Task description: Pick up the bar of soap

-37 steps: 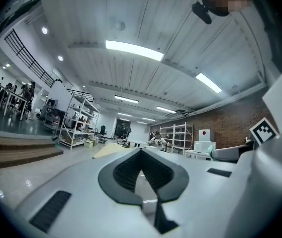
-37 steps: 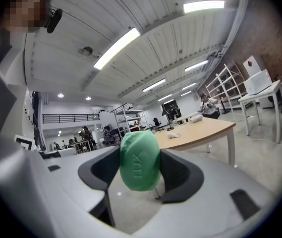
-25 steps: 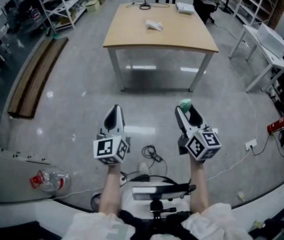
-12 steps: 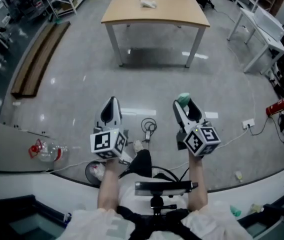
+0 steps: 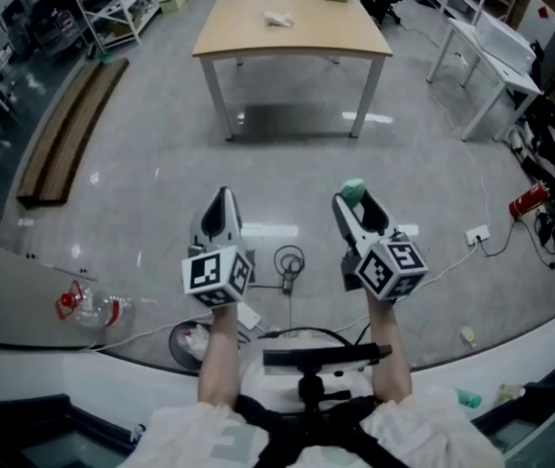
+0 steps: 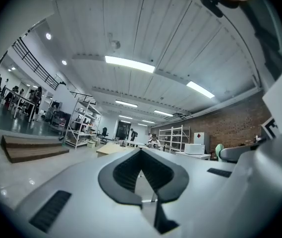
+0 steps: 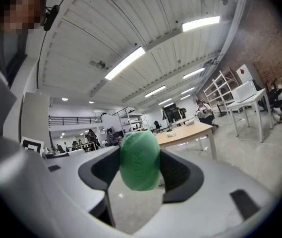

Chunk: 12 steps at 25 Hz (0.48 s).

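Right gripper view: right gripper [image 7: 141, 171] clamps green soap [image 7: 140, 155], long axis upright.

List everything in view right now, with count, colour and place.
bar of soap: one, green, clamped in the right gripper
wooden table: one, light brown, far ahead
small object: one, white, on the wooden table; too small to identify
white desk: at least one, right of the wooden table
wooden platform: one, brown, on the floor at left
fire extinguisher: one, red, on the floor at far right
plastic bottle: one, clear with red label, lower left
cable: one, dark, coiled between the grippers
left gripper: white, shut, empty
right gripper: white, shut on the soap
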### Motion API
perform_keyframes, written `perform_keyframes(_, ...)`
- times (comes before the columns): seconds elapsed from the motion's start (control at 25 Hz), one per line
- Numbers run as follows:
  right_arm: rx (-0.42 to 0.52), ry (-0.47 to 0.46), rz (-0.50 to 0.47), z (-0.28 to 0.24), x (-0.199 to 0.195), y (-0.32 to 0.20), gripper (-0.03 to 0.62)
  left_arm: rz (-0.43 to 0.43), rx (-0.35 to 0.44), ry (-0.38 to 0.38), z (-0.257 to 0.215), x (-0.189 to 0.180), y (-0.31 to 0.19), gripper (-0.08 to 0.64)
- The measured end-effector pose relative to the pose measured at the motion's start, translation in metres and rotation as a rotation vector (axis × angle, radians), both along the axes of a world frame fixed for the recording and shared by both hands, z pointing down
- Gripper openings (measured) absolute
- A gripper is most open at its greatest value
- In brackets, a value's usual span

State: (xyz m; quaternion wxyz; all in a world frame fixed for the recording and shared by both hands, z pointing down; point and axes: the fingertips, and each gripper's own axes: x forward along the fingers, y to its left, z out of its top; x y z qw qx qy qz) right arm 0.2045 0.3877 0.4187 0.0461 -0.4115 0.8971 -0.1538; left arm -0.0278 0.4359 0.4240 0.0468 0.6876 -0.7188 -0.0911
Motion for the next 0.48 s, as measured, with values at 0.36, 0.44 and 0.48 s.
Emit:
perform_keyframes(0.36, 0.028, 0.034, 0.005, 0.000, -0.020, 0.007, 0.258, 0.005, 0.034, -0.009, -0.011, -0.015, 0.006, 0.000)
perform_keyframes(0.44, 0.035, 0.045, 0.002, 0.000, -0.022, 0.008, 0.258, 0.010, 0.035, -0.015, -0.012, -0.013, 0.006, 0.000)
perform_keyframes(0.48, 0.037, 0.048, 0.002, -0.001, -0.023, 0.009, 0.258, 0.014, 0.035, -0.019, -0.012, -0.012, 0.007, 0.000)
